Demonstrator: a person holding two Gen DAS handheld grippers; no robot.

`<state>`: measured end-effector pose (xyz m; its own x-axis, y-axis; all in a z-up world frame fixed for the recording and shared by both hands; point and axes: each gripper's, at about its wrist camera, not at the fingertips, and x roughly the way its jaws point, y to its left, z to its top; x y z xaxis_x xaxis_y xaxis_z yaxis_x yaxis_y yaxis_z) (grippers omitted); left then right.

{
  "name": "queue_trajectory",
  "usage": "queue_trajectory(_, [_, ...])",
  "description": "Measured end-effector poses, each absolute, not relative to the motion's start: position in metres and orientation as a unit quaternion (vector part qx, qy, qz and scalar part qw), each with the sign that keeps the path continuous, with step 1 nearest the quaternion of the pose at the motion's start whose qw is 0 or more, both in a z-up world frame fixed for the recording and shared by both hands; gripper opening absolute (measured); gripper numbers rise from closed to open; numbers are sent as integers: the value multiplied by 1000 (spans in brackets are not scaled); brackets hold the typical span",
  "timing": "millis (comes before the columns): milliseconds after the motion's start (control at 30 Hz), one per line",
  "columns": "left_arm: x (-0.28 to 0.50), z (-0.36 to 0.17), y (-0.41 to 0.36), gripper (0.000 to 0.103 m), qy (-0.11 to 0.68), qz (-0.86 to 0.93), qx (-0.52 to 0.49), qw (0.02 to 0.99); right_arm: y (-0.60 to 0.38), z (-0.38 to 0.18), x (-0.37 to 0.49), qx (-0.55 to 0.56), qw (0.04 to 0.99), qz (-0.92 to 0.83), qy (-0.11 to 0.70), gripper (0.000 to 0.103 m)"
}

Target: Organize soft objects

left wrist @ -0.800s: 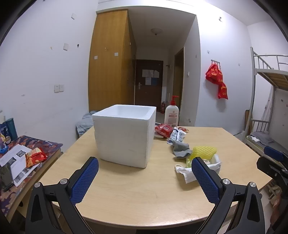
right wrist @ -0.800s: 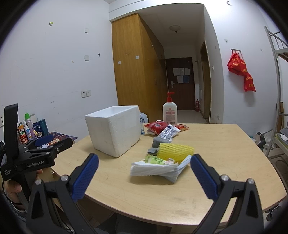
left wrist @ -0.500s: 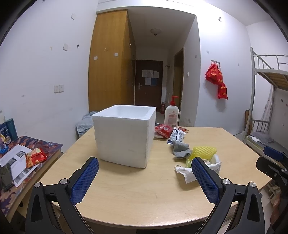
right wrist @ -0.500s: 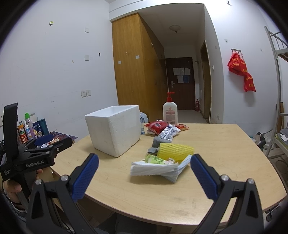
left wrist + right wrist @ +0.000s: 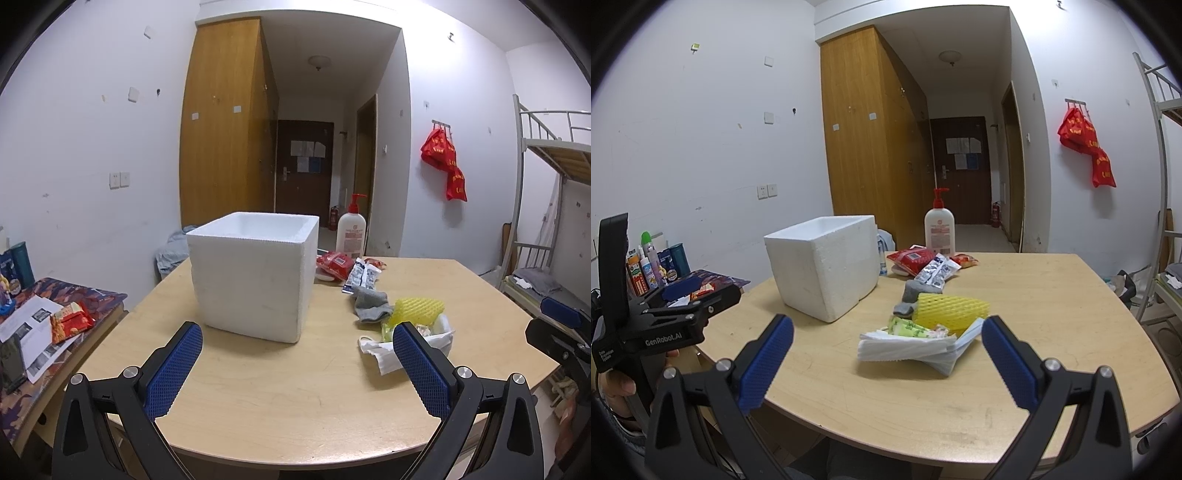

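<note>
Nothing grabbed yet — left tool and right tool both gape wide; next, reach for the yellow foam net — then the foam box

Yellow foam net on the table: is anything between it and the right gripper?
Yes. In the right wrist view a stack of white paper napkins with a green packet on it lies just in front of the yellow foam net. The right gripper hangs open over the near table edge, short of them.
</note>
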<state>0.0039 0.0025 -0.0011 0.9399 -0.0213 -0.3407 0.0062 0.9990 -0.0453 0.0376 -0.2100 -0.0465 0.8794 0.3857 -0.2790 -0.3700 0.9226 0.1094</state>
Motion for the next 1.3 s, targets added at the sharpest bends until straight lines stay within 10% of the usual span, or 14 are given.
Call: queue_trajectory(1300, [23, -6, 0, 103, 183, -14, -16, 983, -212, -47, 59, 32, 966, 195, 167, 103])
